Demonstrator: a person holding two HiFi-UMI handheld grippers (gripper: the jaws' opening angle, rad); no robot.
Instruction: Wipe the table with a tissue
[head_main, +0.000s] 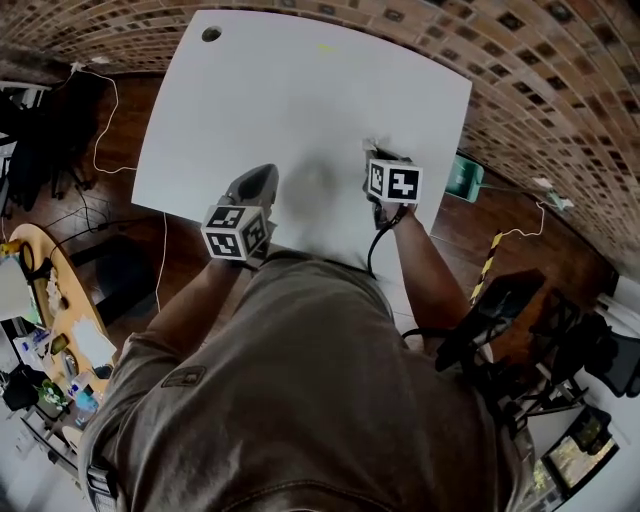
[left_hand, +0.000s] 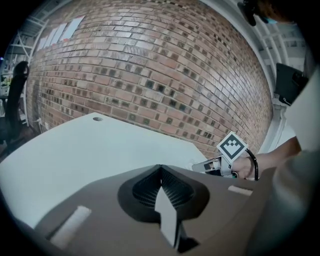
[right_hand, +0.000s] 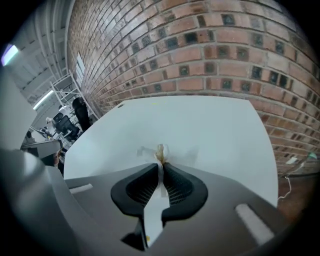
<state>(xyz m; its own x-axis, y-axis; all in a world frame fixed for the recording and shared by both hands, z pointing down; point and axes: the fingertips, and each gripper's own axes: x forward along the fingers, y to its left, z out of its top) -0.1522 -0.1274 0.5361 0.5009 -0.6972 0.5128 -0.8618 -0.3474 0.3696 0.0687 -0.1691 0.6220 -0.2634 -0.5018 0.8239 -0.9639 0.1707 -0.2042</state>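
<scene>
- Right gripper (right_hand: 161, 166) is clamped on the tissue (right_hand: 160, 149), down at the table's (head_main: 300, 90) near right corner.
- Open tabletop lies ahead and leftward, so I'd expect the wipe to go that way.
- Left gripper (left_hand: 160, 172) has its jaws together, holding nothing.

The person leans over the white table (head_main: 300, 90) with both claws low near its closest edge. The left gripper (head_main: 262, 178) points up the bare top, and well to its right the right gripper (head_main: 380, 160) has a scrap of white tissue (head_main: 370, 147) at its tip. Past the right gripper, off the table's side, a green object (head_main: 463, 178) lies on the wooden floor (head_main: 140, 110).
</scene>
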